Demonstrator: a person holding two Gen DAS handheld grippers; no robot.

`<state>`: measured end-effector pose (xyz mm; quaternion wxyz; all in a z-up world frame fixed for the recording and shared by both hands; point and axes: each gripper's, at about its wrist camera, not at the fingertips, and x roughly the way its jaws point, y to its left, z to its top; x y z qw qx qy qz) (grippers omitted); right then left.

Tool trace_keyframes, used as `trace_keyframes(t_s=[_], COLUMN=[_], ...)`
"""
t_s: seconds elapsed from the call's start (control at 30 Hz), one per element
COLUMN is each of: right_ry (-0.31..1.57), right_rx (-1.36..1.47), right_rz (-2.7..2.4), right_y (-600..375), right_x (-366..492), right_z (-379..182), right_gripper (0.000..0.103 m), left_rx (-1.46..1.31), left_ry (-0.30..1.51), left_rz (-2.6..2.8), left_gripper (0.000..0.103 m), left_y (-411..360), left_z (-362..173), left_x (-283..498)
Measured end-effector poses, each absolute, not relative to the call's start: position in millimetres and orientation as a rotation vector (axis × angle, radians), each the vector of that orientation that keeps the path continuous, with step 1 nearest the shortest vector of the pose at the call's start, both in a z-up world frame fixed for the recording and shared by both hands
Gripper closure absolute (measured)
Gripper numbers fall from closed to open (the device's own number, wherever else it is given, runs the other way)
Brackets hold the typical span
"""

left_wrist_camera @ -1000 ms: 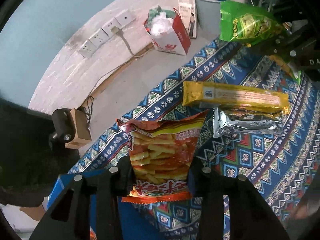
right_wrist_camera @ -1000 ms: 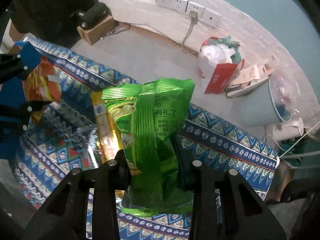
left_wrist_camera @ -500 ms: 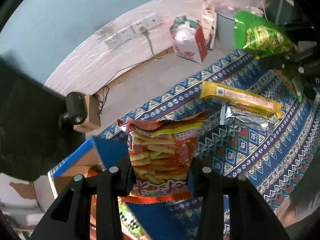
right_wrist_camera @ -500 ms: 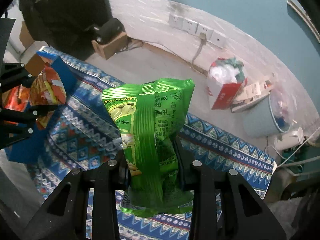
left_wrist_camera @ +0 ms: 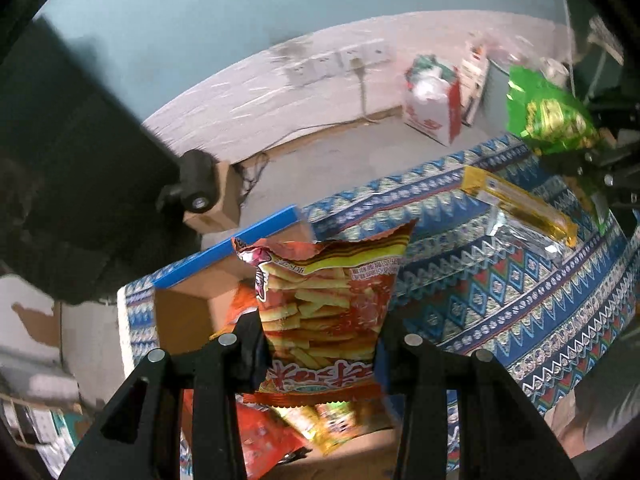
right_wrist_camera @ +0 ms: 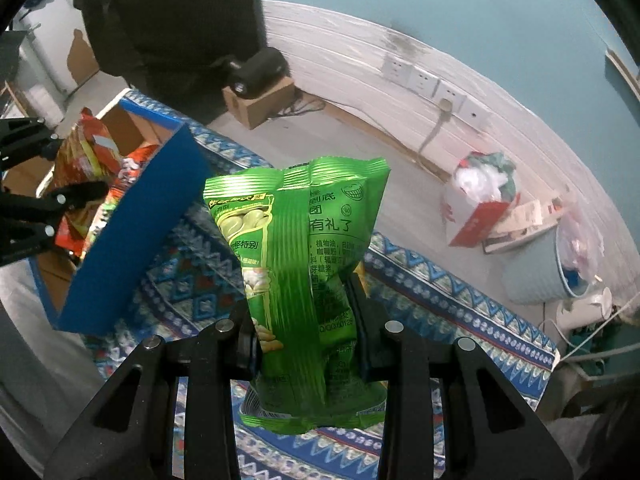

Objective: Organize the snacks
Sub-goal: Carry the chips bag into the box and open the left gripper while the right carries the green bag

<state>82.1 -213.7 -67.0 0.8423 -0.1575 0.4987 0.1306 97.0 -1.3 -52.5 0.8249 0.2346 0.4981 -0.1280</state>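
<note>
While I look down my left gripper, I see its fingers squeezed tight on an orange chip bag. I hold that bag upright in the air, right above an open cardboard box with a blue rim. More snack packs lie inside the box, under the bag. My right gripper has its fingers pressed on both sides of a green snack bag, which also stands upright between them. I hold it over the patterned cloth on the counter, just beside the blue box wall. From the left camera I can see a long yellow pack and a silver pack lying side by side on the cloth, touching each other. On the floor past the counter stands a red and white paper bag, next to a pale blue bin.
</note>
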Motion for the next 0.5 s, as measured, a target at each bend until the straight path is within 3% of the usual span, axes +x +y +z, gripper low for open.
trace_keyframes(t_s=[0.5], right_ry=[1.073], right_rx=[-0.350], right_rz=[0.390], right_y=[-130], right_x=[94], right_z=[-70], right_gripper=[0.070], left_rx=[0.315], left_ry=[1.112], left_rz=[-0.083], left_gripper=[0.062], left_y=[118], left_z=[-58], left_x=[89])
